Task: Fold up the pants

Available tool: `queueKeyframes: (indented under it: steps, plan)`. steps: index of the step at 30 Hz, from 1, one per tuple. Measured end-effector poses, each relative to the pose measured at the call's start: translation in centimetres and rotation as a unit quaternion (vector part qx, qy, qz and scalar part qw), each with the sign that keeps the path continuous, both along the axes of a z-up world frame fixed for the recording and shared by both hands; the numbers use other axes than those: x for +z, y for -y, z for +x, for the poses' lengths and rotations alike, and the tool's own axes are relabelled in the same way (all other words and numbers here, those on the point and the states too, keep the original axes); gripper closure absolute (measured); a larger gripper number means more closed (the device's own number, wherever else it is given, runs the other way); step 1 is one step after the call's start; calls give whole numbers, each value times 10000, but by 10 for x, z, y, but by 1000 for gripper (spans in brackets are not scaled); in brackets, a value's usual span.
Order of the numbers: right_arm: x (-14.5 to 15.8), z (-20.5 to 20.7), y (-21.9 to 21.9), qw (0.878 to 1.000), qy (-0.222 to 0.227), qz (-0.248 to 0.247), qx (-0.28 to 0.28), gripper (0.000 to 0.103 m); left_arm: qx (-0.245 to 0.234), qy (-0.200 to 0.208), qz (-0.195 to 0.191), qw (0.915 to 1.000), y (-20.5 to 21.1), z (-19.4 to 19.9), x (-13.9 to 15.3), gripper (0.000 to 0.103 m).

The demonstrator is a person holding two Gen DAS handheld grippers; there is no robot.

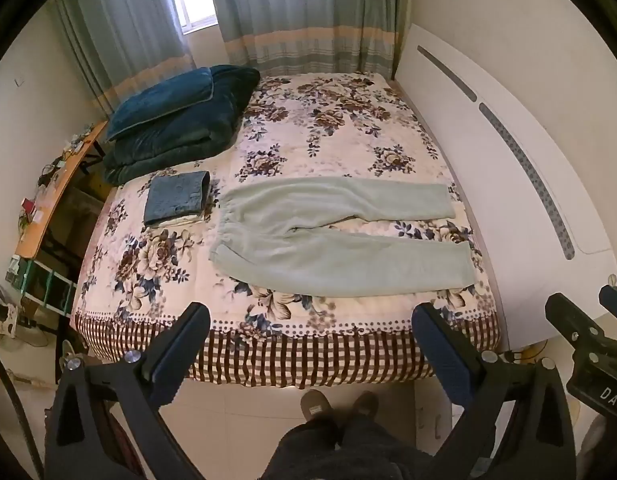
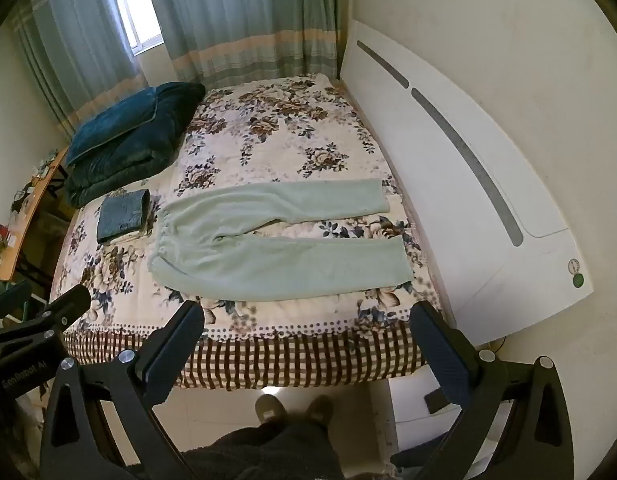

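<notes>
Pale green pants [image 1: 328, 236] lie flat on the floral bed cover [image 1: 328, 136], waistband to the left and both legs spread toward the headboard on the right. They also show in the right wrist view [image 2: 276, 236]. My left gripper [image 1: 310, 320] is open and empty, held in front of the bed's near edge, apart from the pants. My right gripper [image 2: 306, 318] is open and empty at the same near edge. The right gripper also shows at the right edge of the left wrist view [image 1: 580, 312], and the left gripper at the left edge of the right wrist view [image 2: 44, 300].
A folded blue-grey garment [image 1: 176, 198] lies left of the waistband. A dark blue folded quilt and pillow [image 1: 176, 120] sit at the far left corner. The white headboard [image 1: 488, 160] lines the right side. A cluttered desk [image 1: 48, 200] stands left of the bed. The person's feet [image 1: 336, 404] stand on the floor.
</notes>
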State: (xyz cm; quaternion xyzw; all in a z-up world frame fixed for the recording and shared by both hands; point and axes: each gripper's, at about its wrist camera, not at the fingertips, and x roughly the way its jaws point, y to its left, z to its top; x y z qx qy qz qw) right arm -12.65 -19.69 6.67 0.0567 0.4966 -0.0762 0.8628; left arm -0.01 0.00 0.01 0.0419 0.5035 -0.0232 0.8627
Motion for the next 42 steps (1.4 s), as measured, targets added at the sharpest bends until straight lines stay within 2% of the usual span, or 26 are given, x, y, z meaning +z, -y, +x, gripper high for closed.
queueKeyframes:
  steps: [19, 28, 42]
  plan:
    - [6, -6, -1, 10000, 56, 34, 31, 0, -9, 72, 27, 10000, 0, 0, 0, 0]
    - [11, -9, -9, 9999, 117, 17, 13, 0, 2, 188, -1, 9998, 1, -4, 12, 0]
    - [13, -11, -6, 9999, 135, 77, 4, 0, -11, 217, 22, 9998, 2, -2, 14, 0]
